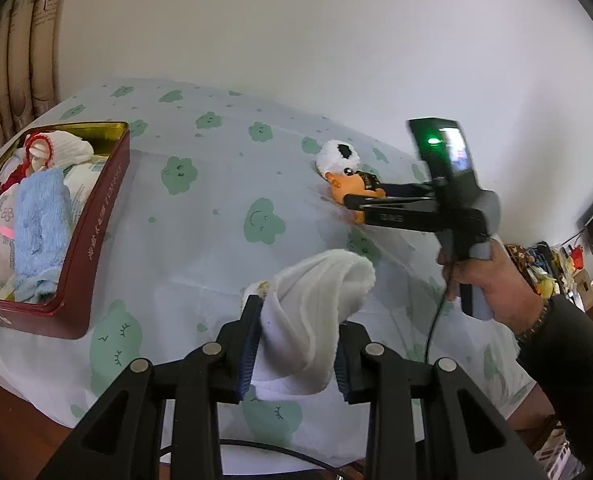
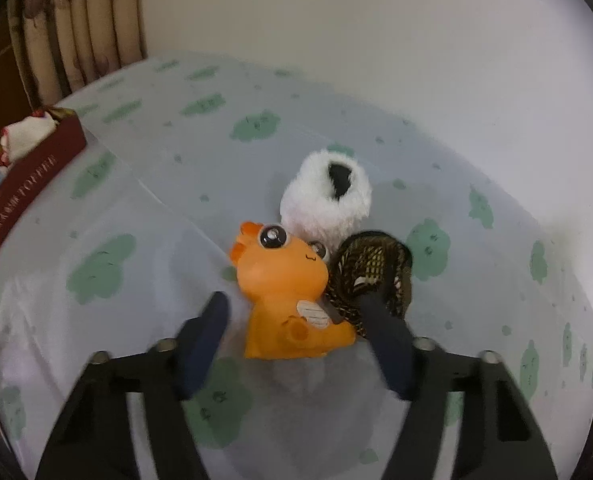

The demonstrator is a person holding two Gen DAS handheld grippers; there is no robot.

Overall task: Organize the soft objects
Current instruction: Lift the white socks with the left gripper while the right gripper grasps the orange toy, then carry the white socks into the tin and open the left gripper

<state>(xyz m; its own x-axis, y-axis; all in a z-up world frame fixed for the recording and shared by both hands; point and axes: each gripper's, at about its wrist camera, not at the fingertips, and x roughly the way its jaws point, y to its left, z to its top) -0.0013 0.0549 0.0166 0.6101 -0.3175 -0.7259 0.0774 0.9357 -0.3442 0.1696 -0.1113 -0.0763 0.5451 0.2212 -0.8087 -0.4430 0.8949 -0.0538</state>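
The left tool (image 1: 296, 344) pinches a white cloth (image 1: 316, 312) above the tabletop (image 1: 216, 184), well right of the red tin (image 1: 96, 224). The right tool (image 2: 296, 320), spread, straddles the orange toy (image 2: 292, 296); it should close squarely on the body, clear of the dark patterned pouch (image 2: 372, 276) and white plush (image 2: 324, 200) touching it.

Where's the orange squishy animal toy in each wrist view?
Left wrist: the orange squishy animal toy is right of centre, at the right hand-held gripper tips.
Right wrist: the toy is at centre, between the open fingers.
Shared landmark: the fluffy white-and-black plush just behind it.
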